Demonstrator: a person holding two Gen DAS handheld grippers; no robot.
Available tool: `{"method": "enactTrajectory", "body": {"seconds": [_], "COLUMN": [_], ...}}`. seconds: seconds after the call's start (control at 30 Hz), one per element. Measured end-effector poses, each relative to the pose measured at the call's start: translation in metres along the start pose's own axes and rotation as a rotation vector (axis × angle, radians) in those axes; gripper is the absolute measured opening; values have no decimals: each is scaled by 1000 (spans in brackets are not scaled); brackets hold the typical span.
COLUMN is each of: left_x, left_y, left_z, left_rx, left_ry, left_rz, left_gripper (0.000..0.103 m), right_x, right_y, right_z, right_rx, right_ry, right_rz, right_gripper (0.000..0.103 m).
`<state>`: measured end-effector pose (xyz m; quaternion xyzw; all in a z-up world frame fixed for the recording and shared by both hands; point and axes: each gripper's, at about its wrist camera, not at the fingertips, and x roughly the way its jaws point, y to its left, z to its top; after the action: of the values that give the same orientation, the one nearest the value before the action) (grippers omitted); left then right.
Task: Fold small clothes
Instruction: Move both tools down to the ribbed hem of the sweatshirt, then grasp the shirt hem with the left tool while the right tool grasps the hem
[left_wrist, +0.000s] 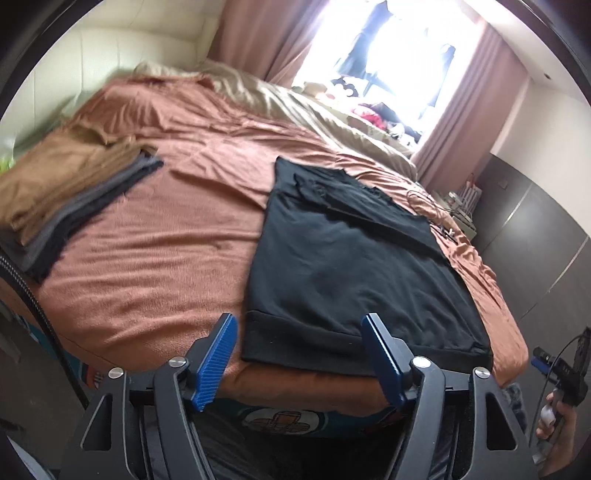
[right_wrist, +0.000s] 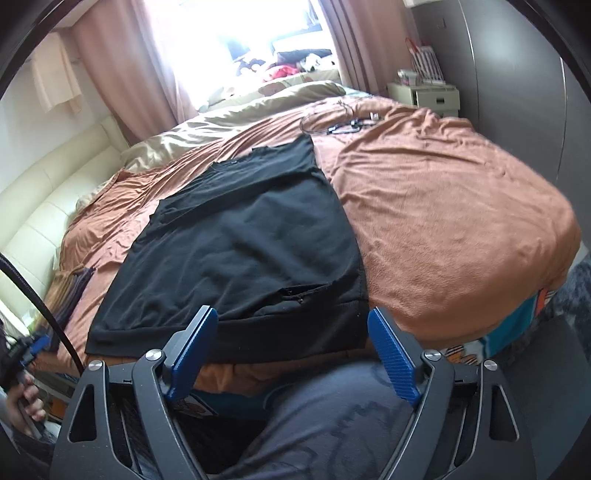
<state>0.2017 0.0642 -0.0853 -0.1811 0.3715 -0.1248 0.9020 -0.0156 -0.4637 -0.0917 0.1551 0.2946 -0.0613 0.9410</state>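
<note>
Nearest to each camera is its own gripper. The left gripper (left_wrist: 299, 360) has its jaws apart with nothing between them, and they stand just before the near hem of the black garment (left_wrist: 343, 266), toward its left corner. The right gripper (right_wrist: 291, 354) is also released and empty, just before the same hem toward the right corner.

The garment lies flat on the orange bed cover (right_wrist: 443, 206), its long axis running away from both grippers toward the window (right_wrist: 236, 33). The hem lies across the gripper's line, at the bed's near edge. Both grippers seem about equally near the hem, so I judge the coming move is one pinch on each corner.

Counted: one black garment spread out, one stack of folded clothes (left_wrist: 62, 199) well to its left, two grippers.
</note>
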Motion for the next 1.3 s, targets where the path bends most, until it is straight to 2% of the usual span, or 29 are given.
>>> {"method": "enactTrajectory", "body": {"seconds": [0.23,0.43,0.53,0.6,0.87,0.97,1.07,1.2,1.3], "left_x": [45,83,99,108,131,135,137,134,133], "left_y": [20,30,37,39,48,57,61,58,62], "left_z": [5,4,4,4,10,15,17,16,14], "left_rx": [-72,-97,-120,-127,-137,-171,-189,-183,-209], "left_ry": [90,153,184,199,229,232,233,234,240], "left_rz": [-1,24,38,55,56,41,32,34,5], "left_gripper": [55,46,41,41,28,25,23,23,23], "right_x": [32,66,81,91,119,128,133,135,134], "right_y": [-4,-25,-32,-37,-61,-72,-83,-96,-107], "right_z": [12,17,21,22,26,25,25,19,12], "right_rx": [28,80,88,106,194,231,277,317,344], "right_ry": [44,112,134,146,153,152,134,132,147], "right_rz": [-18,-15,-12,10,85,105,141,215,305], "right_gripper": [81,66,64,64,64,55,53,53,53]}}
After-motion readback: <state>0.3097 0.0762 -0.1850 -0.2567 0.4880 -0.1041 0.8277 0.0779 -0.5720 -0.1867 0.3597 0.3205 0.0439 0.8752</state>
